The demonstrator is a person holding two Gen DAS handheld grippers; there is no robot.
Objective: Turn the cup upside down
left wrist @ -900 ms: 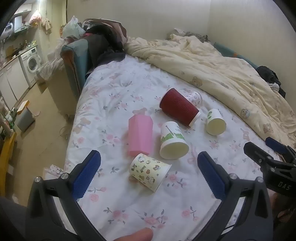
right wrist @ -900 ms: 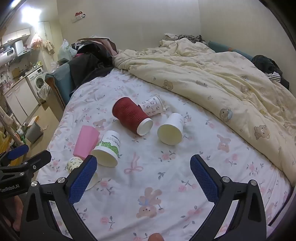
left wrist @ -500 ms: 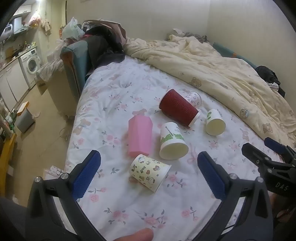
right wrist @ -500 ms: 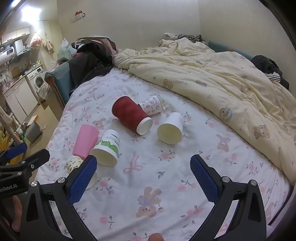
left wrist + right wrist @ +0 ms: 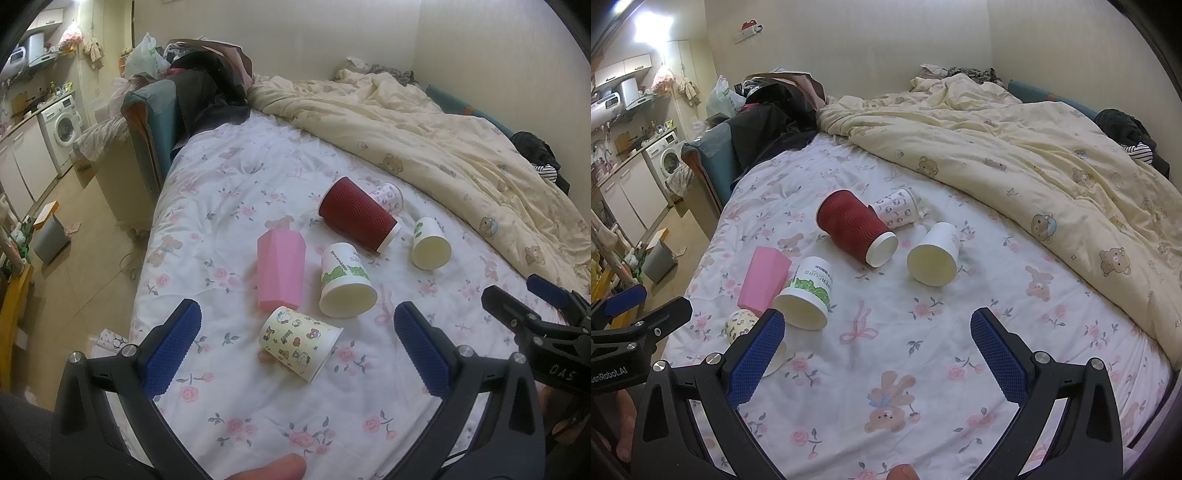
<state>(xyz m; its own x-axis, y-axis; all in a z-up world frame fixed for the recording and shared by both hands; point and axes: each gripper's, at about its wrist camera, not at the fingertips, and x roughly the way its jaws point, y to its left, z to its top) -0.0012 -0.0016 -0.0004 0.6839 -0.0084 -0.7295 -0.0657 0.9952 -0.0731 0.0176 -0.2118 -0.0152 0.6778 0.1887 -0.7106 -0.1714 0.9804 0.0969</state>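
Six cups lie on the floral bed sheet (image 5: pixel 923 350), and from my seat little differs from the frame 0.9 s ago: the cups have not shifted, both grippers hang above the bed's near edge as before, and the view has only drifted slightly.

All six are on their sides. The red ribbed cup (image 5: pixel 357 214) has its long axis running diagonally, mouth toward the near right. Tucked against its far side is a small patterned cup (image 5: pixel 898 209). The plain white cup (image 5: pixel 935 254) points its open mouth toward me, as does the green-printed cup (image 5: pixel 344 281). The pink cup (image 5: pixel 280 268) lies with its long axis running away from me, just beside the green-printed one. The cartoon cup (image 5: pixel 300 341) is nearest, its mouth facing right in the left wrist view.

My left gripper (image 5: pixel 295 347) has its blue fingers spread wide, straddling the cartoon cup without touching it. My right gripper (image 5: pixel 877 350) is likewise spread, empty, over bare sheet. One cream duvet (image 5: pixel 1034 147) covers the bed's far half.
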